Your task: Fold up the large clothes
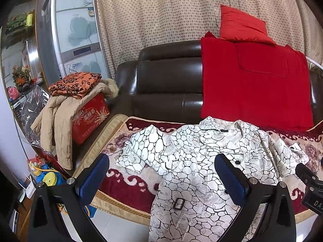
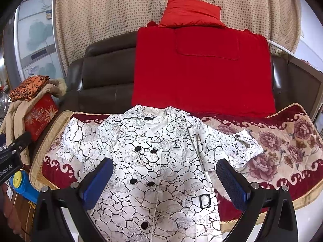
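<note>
A white coat with a black crackle print (image 1: pixel 193 161) lies spread flat, front up, on the floral sofa cover (image 1: pixel 129 185). Its collar is toward the sofa back, its short sleeves are spread to both sides and its hem hangs over the front edge. It also shows in the right wrist view (image 2: pixel 153 161), with black buttons and a belt buckle (image 2: pixel 205 200). My left gripper (image 1: pixel 161 167) is open and empty above the coat's left half. My right gripper (image 2: pixel 164 173) is open and empty above the coat's middle. The right gripper's body shows at the left wrist view's right edge (image 1: pixel 310 183).
A brown leather sofa back (image 1: pixel 167 78) carries a red blanket (image 1: pixel 256 84) and a red cushion (image 1: pixel 242 24). To the left stand a red box (image 1: pixel 90 119) with a beige jacket and an orange folded cloth, a tall appliance (image 1: pixel 74 34) and floor clutter.
</note>
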Available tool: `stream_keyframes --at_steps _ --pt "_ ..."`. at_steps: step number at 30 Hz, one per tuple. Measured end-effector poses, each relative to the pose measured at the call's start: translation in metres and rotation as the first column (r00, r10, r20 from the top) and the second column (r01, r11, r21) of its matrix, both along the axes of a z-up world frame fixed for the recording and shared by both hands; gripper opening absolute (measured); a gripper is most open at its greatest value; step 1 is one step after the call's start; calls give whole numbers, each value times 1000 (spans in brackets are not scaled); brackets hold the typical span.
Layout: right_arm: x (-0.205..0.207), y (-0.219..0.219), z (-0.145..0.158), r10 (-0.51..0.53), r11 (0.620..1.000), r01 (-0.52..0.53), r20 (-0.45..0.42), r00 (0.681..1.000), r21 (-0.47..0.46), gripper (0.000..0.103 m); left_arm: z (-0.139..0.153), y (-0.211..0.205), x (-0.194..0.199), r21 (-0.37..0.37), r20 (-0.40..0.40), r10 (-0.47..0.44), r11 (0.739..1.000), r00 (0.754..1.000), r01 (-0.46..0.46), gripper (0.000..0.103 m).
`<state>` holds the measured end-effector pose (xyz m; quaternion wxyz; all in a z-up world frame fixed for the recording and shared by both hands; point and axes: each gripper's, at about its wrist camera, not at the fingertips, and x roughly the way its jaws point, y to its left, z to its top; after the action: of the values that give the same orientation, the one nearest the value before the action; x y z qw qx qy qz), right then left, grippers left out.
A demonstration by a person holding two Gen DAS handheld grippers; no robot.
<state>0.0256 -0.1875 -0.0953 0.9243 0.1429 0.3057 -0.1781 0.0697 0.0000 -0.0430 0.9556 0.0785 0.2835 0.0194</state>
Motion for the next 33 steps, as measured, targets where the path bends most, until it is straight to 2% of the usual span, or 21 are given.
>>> stream_keyframes --at_steps 4,12,25,28,30,31,32,33 --pt "3 -3 -4 1 999 0 -10 1000 39 103 -2 -4 3 8 -7 -5 1000 1000 5 103" --pt "7 -9 -9 -7 1000 7 4 1000 25 103 -5 -12 8 21 -19 -8 1000 1000 9 103" --pt "17 -27 -21 -24 998 24 12 1000 50 103 -16 -25 25 42 -48 -14 999 999 16 103" --pt "20 -39 -29 -27 997 27 9 1000 71 103 -27 -28 33 39 -81 -23 999 996 26 103" --pt "20 -56 -37 -16 993 13 25 1000 115 103 -43 -31 43 22 -155 -52 998 987 56 103" --pt "19 -72 -45 -7 987 3 28 1000 160 103 -54 -32 49 8 -205 -69 997 976 72 103" --pt "17 -90 -54 -7 977 -1 35 999 214 103 -72 -35 56 -16 -281 -93 996 955 92 103" --pt "15 -105 -63 -9 966 -2 40 999 259 103 -79 -37 59 -25 -311 -100 995 945 97 103"
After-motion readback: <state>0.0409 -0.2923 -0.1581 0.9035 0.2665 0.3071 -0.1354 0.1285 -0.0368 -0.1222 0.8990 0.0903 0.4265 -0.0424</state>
